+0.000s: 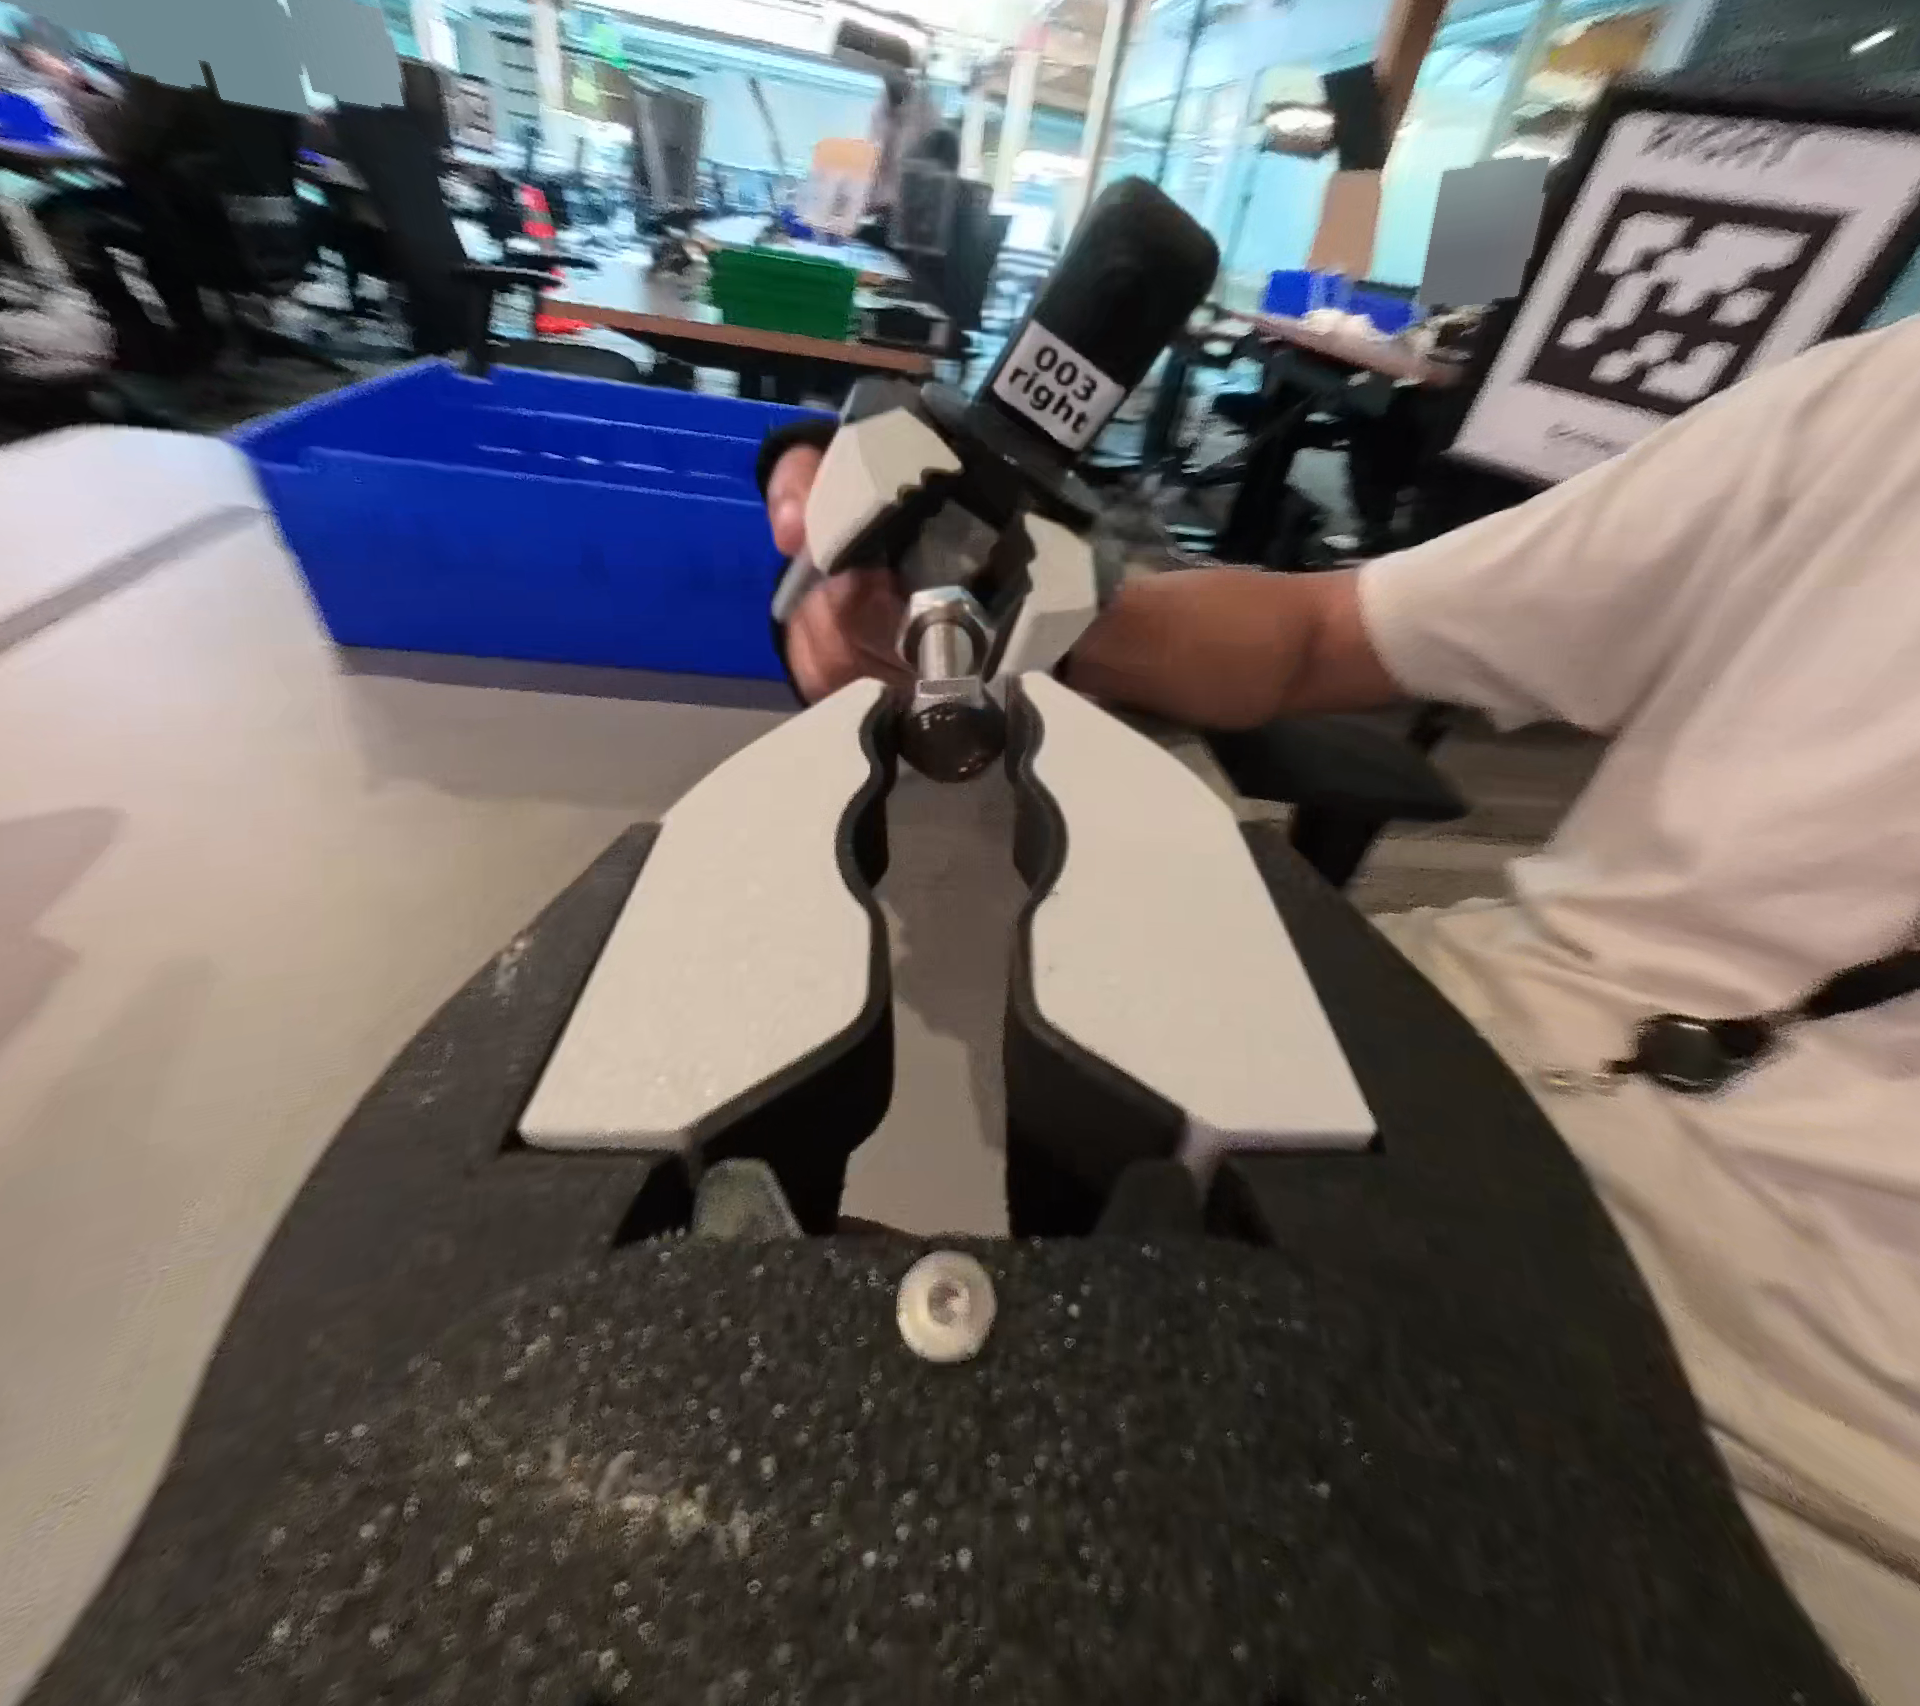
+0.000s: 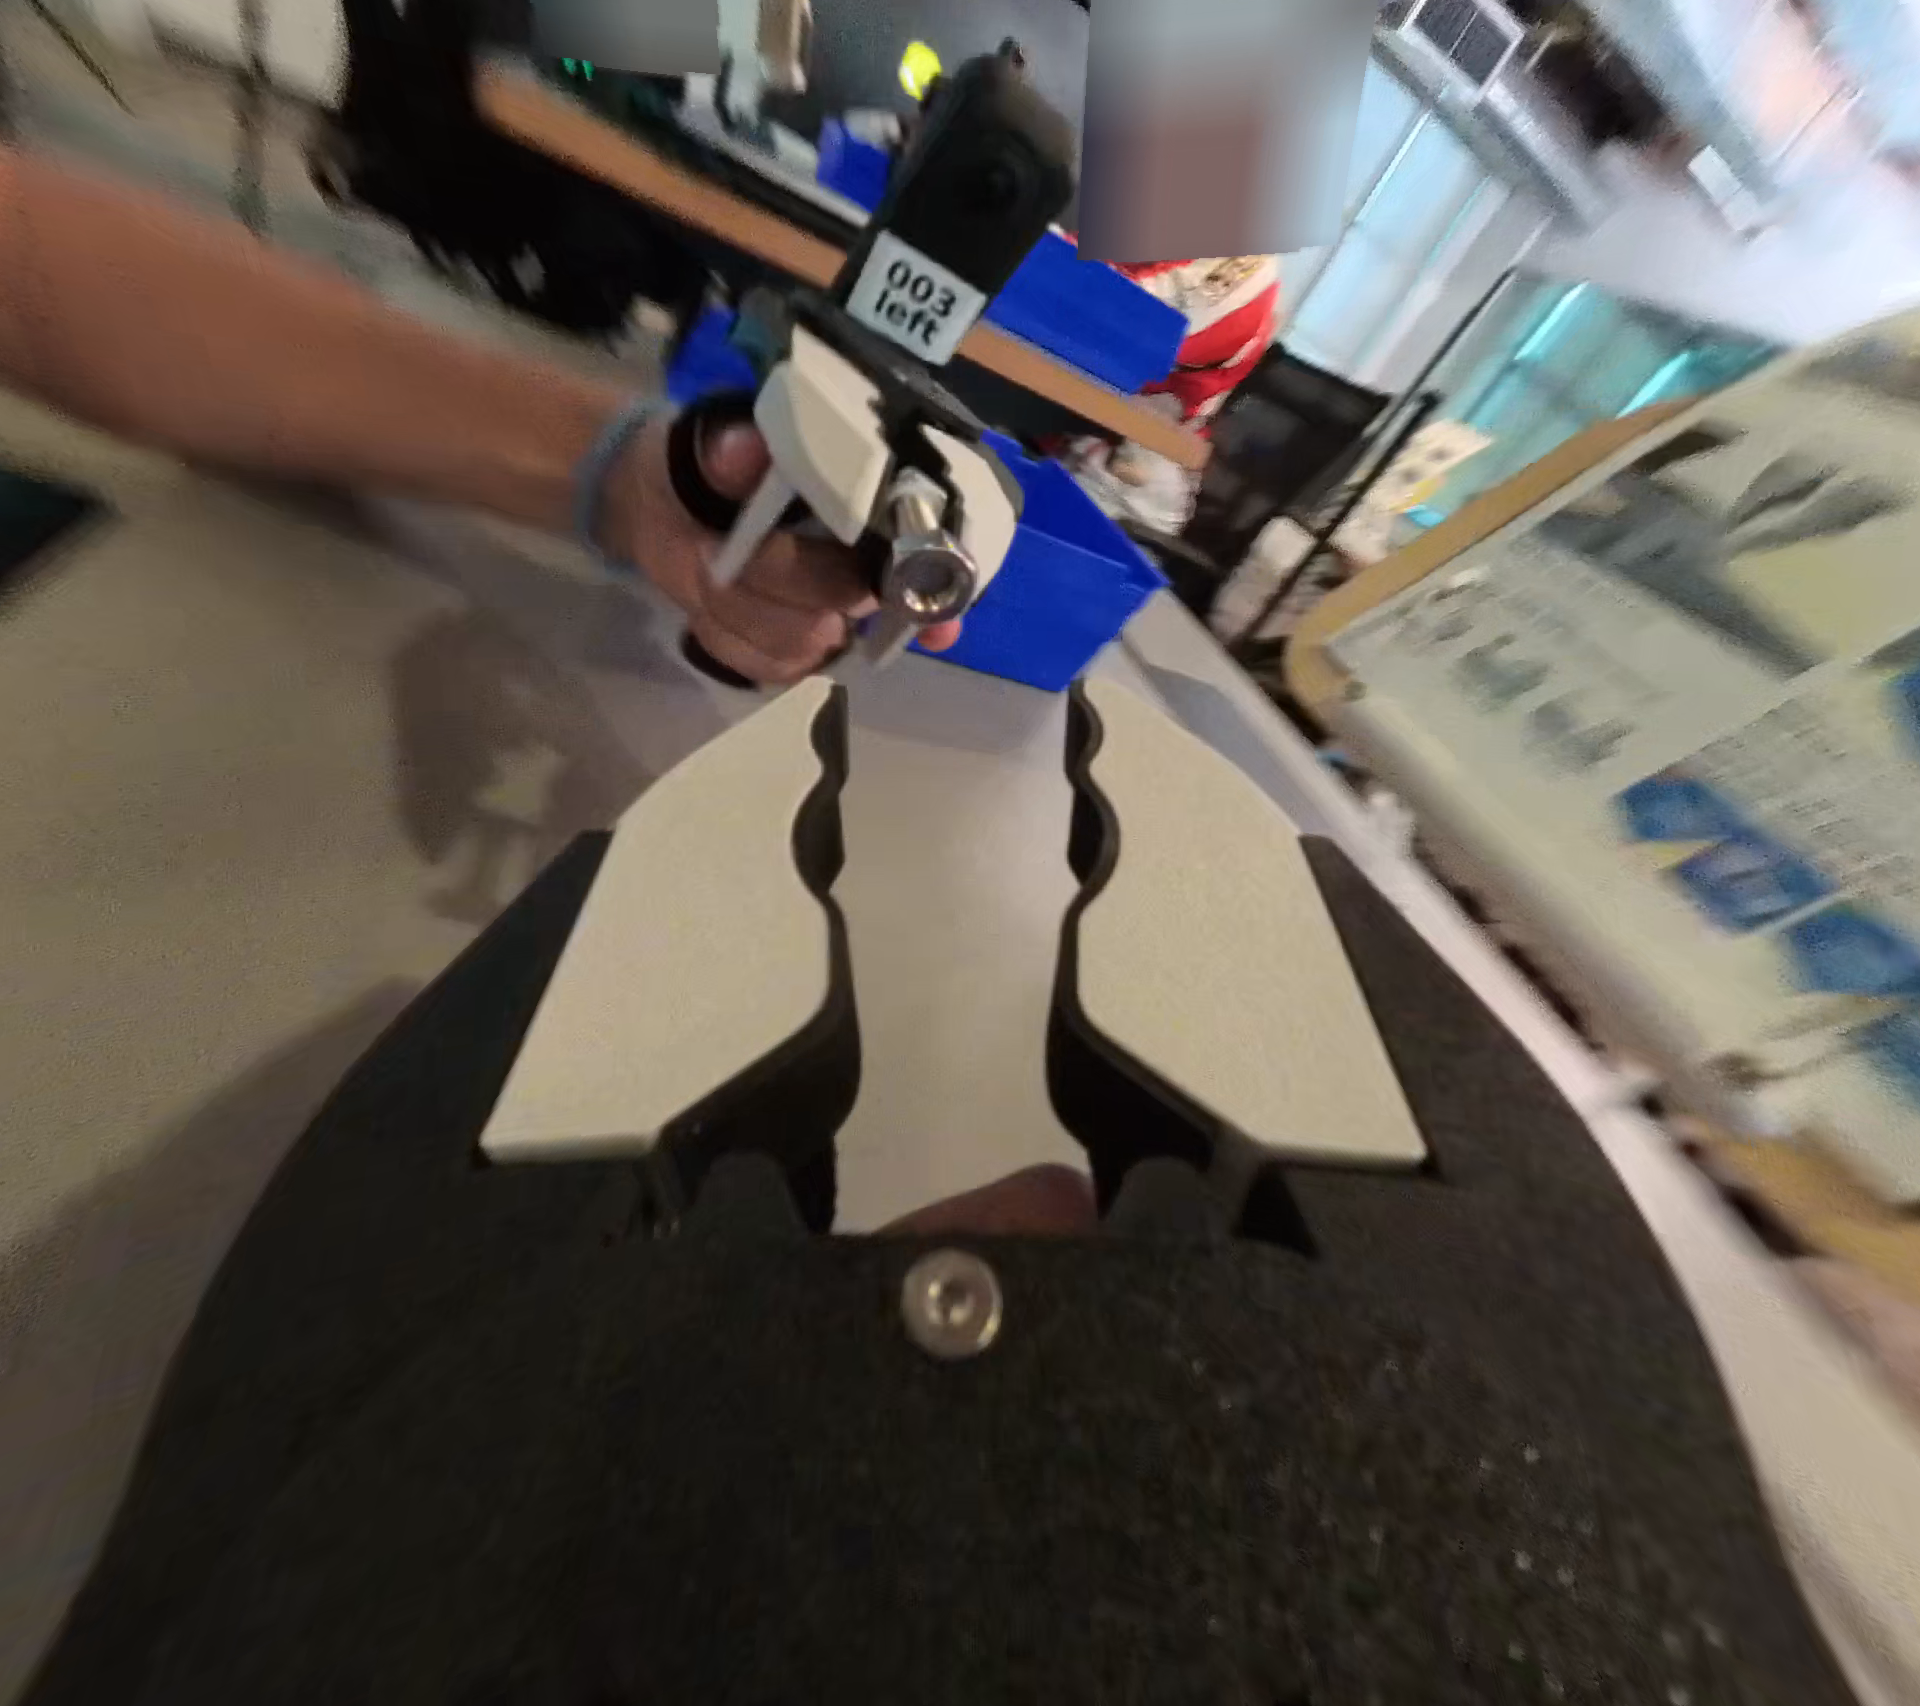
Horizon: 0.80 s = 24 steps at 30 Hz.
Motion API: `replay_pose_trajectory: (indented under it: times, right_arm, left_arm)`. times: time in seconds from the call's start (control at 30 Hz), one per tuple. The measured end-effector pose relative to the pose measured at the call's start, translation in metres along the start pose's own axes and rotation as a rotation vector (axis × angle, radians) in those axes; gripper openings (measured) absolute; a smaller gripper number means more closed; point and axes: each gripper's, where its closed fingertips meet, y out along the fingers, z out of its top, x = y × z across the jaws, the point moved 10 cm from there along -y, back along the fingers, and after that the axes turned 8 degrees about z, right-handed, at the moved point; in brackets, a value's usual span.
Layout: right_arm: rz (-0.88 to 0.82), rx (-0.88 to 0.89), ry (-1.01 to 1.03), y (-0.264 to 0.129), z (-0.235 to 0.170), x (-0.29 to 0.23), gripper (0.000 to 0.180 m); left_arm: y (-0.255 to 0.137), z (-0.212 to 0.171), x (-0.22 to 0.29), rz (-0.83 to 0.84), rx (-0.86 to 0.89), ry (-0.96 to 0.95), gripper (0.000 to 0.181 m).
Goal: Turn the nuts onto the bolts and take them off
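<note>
Left wrist view, centre frame: the left gripper [image 1: 951,721] clamps the hex head of a steel bolt [image 1: 940,669], a nut [image 1: 943,612] threaded on its shank beside the right gripper [image 1: 961,555]. Right wrist view: the right gripper's jaws are parted and empty; the bolt's end faces the camera, mid-frame.

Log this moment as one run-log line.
left gripper: shut on bolt | nut: on bolt's far end | right gripper: open, facing nut, holding nothing

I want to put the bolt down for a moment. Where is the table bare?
The grey table looks bare left of the left gripper, in front of the blue bin. Straight ahead it is crowded: the bolt, the right gripper and the hand holding it.
</note>
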Motion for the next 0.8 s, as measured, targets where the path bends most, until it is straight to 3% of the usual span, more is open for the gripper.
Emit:
replay_pose_trajectory:
  times: [0.13,0.33,0.4,0.63,0.73,0.8]
  right_arm:
    - [-0.065,-0.09,-0.288,0.009,0.006,-0.019,0.039]
    - [-0.081,-0.071,-0.373,0.018,0.01,-0.028,0.019]
    - [-0.043,-0.038,-0.215,0.018,0.011,-0.023,0.019]
    - [0.348,0.203,0.884,0.026,-0.015,0.015,0.018]
    - [0.371,0.175,1.026,0.031,-0.025,0.015,0.018]
    - [0.32,0.164,0.892,0.03,-0.022,0.013,0.02]
  left_arm:
    - [0.005,-0.009,-0.002,-0.083,-0.013,-0.079,0.019]
    - [0.013,-0.014,0.004,-0.14,-0.042,-0.086,0.019]
    - [0.012,-0.013,0.004,-0.133,-0.042,-0.075,0.019]
    - [0.008,-0.013,0.005,-0.001,-0.105,0.093,0.019]
    - [0.004,-0.015,0.0,0.017,-0.118,0.095,0.019]
    - [0.003,-0.015,-0.003,0.008,-0.104,0.074,0.019]
